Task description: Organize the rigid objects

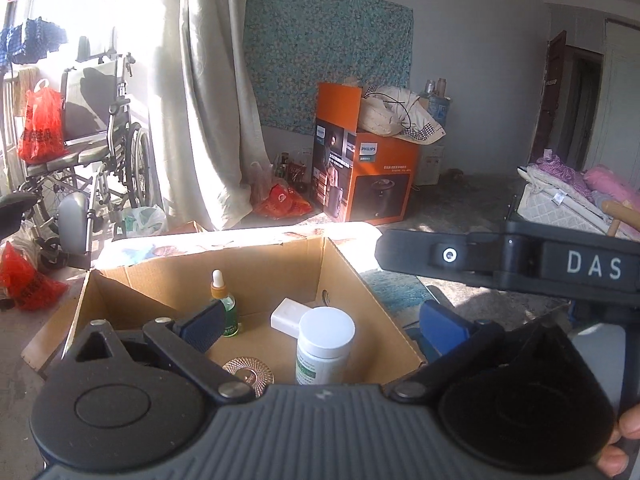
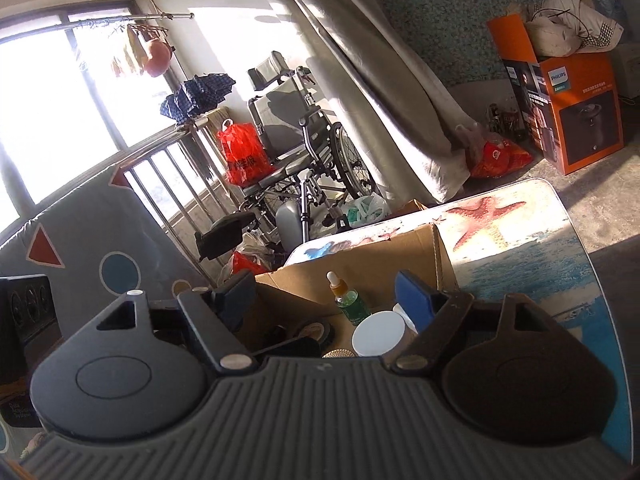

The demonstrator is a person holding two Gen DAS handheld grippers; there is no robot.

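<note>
1. Cardboard box [image 1: 256, 280] sits open-topped on the counter [image 2: 520, 248], the one with the starfish-and-sea print.
2. Inside the box: white-capped pill bottle [image 1: 326, 344] upright near the front wall; green dropper bottle [image 1: 224, 304] upright toward the back left; white rectangular block [image 1: 288, 316] lying flat just behind the pill bottle; round metallic patterned disc [image 1: 248, 372] flat on the floor of the box, front left.
3. Dark roll-like item [image 2: 316, 330] seen in the right wrist view; identity unclear.
4. Left claw [image 1: 324, 324] released, jaws spread wide, nothing between the pads; poised above and in front of the box.
5. Right claw [image 2: 332, 300] likewise released and empty, looking down over the box rim.
6. Risks, as judgement:
   - Upright bottles stand close together; a careless re-entry could topple the narrow dropper bottle.
   - Wide-spread jaws could catch a box flap and drag the box toward the counter edge.
   - Claws near each other; collision possible when both work over the box.
</note>
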